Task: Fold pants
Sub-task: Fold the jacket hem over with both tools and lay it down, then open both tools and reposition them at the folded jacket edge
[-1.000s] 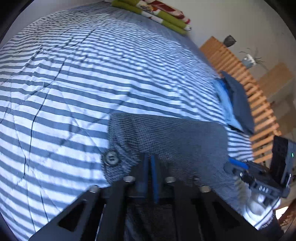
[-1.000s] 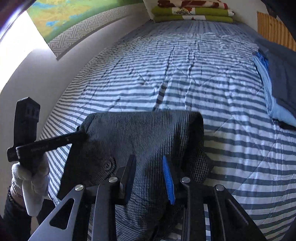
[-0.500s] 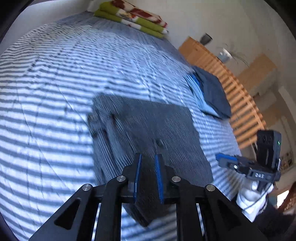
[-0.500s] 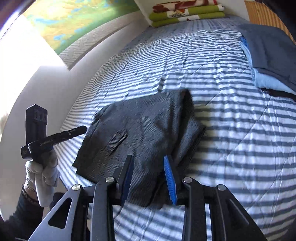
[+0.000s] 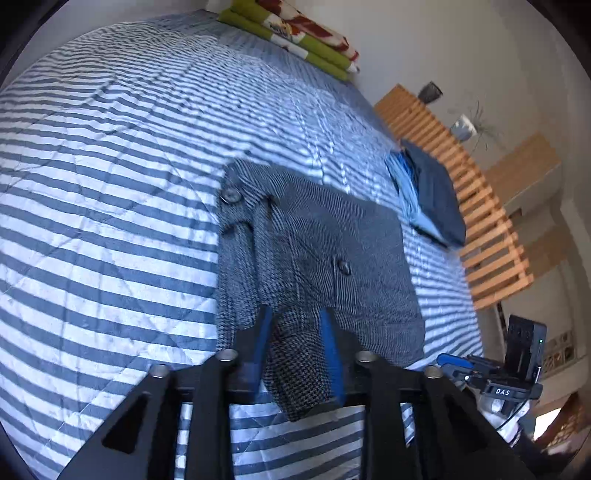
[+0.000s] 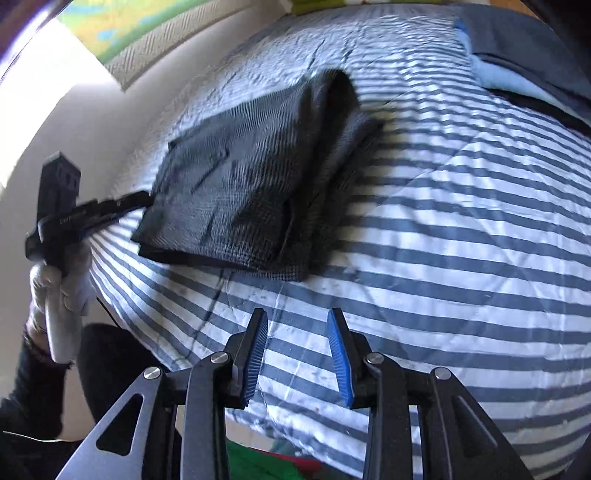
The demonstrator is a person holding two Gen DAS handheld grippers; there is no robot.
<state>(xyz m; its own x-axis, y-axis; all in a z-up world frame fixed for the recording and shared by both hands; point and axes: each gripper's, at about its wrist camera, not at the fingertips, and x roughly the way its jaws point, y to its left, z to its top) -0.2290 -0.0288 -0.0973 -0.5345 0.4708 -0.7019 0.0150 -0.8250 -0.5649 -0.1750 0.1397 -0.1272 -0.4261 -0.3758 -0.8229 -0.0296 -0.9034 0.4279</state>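
Grey folded pants (image 5: 317,258) flat, waistband end far, lengthwise toward camera.

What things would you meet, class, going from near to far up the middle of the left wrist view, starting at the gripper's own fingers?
Left gripper with a corner of cloth between its jaws, which have just been opening → folded grey pants → bare striped bedspread → stacked green and red blankets at the far end.
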